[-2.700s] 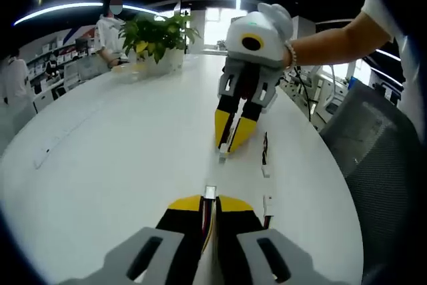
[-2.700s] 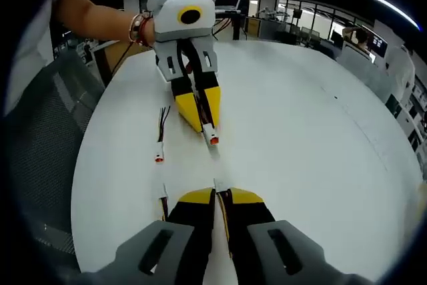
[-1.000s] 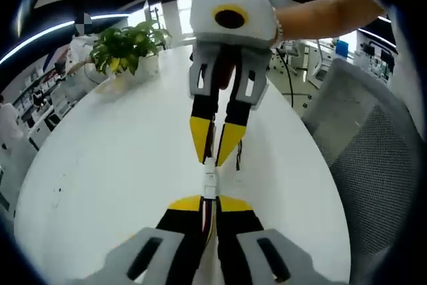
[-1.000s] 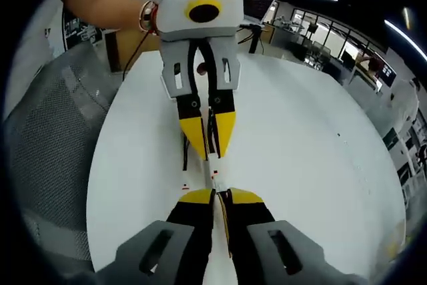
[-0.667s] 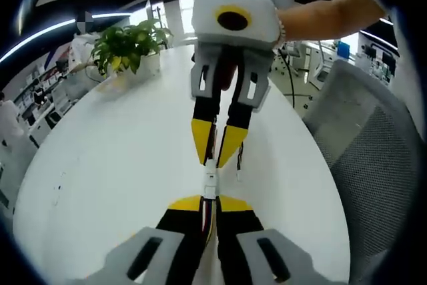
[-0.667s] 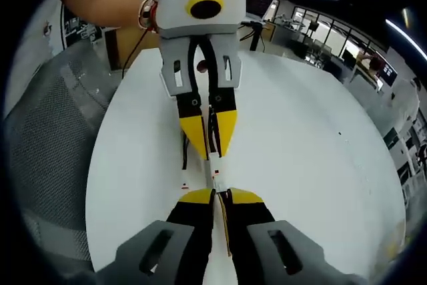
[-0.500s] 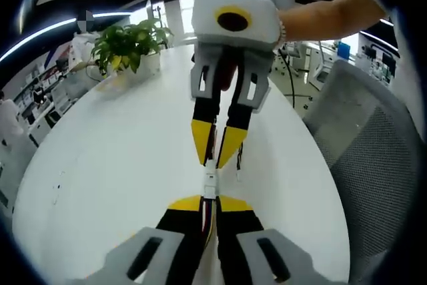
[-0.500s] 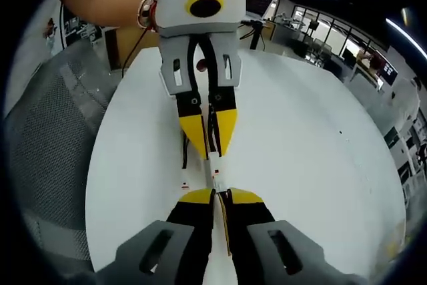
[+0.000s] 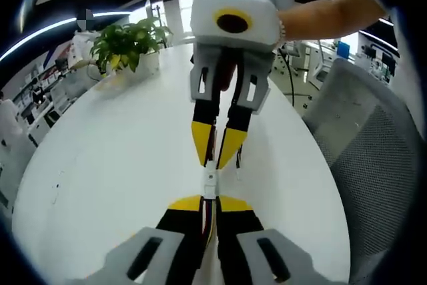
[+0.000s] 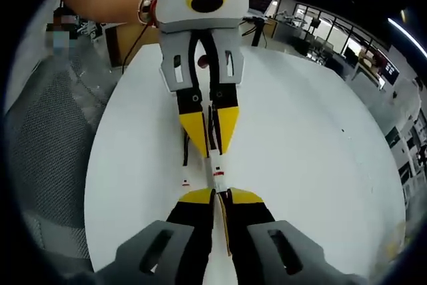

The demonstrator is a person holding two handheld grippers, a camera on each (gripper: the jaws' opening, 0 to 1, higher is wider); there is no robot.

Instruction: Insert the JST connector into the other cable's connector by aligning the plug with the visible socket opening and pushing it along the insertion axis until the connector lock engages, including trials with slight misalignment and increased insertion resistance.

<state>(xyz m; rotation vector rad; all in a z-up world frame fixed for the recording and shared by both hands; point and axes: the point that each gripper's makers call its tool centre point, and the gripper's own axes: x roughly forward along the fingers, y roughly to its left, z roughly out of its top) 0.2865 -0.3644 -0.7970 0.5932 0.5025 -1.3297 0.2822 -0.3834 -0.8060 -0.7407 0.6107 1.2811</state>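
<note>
1. Left gripper view, nearest: my left gripper (image 9: pixel 209 199) has its yellow-tipped black jaws pinched nearly together on the left cable (image 9: pixel 208 221), whose coloured wires run down the slit between them. How much wire lies inside I cannot make out.
2. Just past the tips the joined white connectors (image 9: pixel 209 177) stand in line, small, blocky plastic. The seam is too small to tell whether the lock has caught.
3. Opposite, my right gripper (image 9: pixel 218 160) comes down from the top, jaws narrowed on the far end of that same white piece; its wires are hidden between the jaws.
4. Right gripper view: my right gripper's (image 10: pixel 218 195) jaws are closed to a thin slit, and the connectors (image 10: pixel 217 174), white with a red mark, sit just beyond the tips, meeting the left gripper (image 10: pixel 209 153).
5. A loose spare cable (image 10: pixel 185 162), dark wire with a white, red-tipped end, lies on the table just beside the left gripper's jaws, partly hidden.
6. Smooth matte white table (image 9: pixel 127 145); mesh chair back (image 9: pixel 380 165) cut off at the edge.
7. Farther off, a leafy potted plant (image 9: pixel 128 43).
</note>
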